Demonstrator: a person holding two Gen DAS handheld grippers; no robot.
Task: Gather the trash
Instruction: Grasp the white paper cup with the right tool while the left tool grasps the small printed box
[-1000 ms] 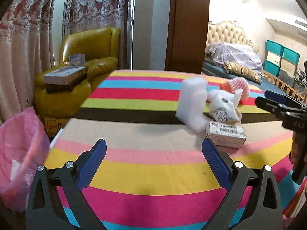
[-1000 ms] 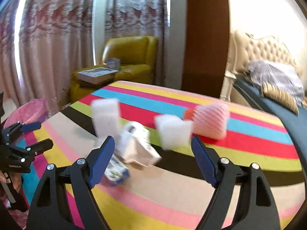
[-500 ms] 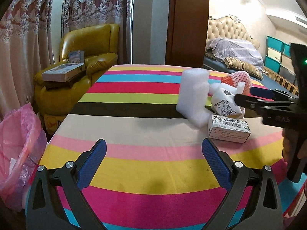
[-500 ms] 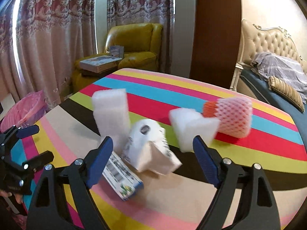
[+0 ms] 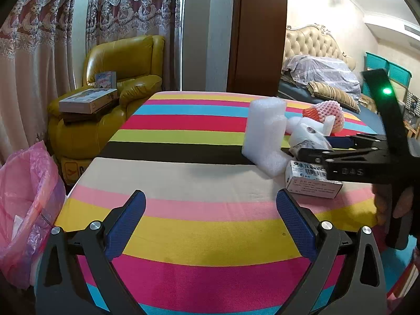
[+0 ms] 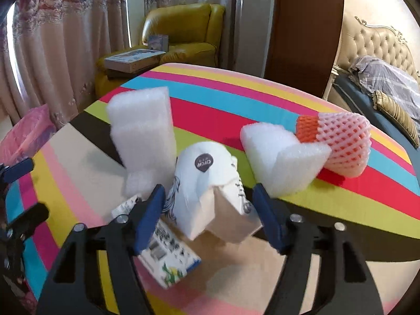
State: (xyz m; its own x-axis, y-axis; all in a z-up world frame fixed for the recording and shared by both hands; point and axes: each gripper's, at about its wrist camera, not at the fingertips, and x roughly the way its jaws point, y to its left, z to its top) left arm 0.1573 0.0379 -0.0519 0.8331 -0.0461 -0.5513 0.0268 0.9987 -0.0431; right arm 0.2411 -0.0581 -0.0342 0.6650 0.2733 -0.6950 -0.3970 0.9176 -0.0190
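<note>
A crumpled white paper bag (image 6: 207, 183) lies on the striped table (image 5: 197, 236) between the fingers of my right gripper (image 6: 210, 204). Its jaws are closing; the pads stand at the bag's sides without a clear squeeze. Around the bag are a tall white foam block (image 6: 141, 136), a small printed box (image 6: 168, 249), a folded foam piece (image 6: 281, 157) and a pink and orange fruit net (image 6: 344, 144). My left gripper (image 5: 210, 218) hangs open over the near table edge with nothing in it. A hand holds the right gripper (image 5: 315, 145) at the right.
A pink trash bag (image 5: 26, 197) hangs open off the table's left side. Behind it stands a yellow armchair (image 5: 118, 78) with boxes on it. A bed (image 5: 323, 78) lies at the back right. A brown door post rises behind the table.
My right gripper has come forward and down onto the trash pile, and its jaws have narrowed around the paper bag. The left gripper has stayed put.
</note>
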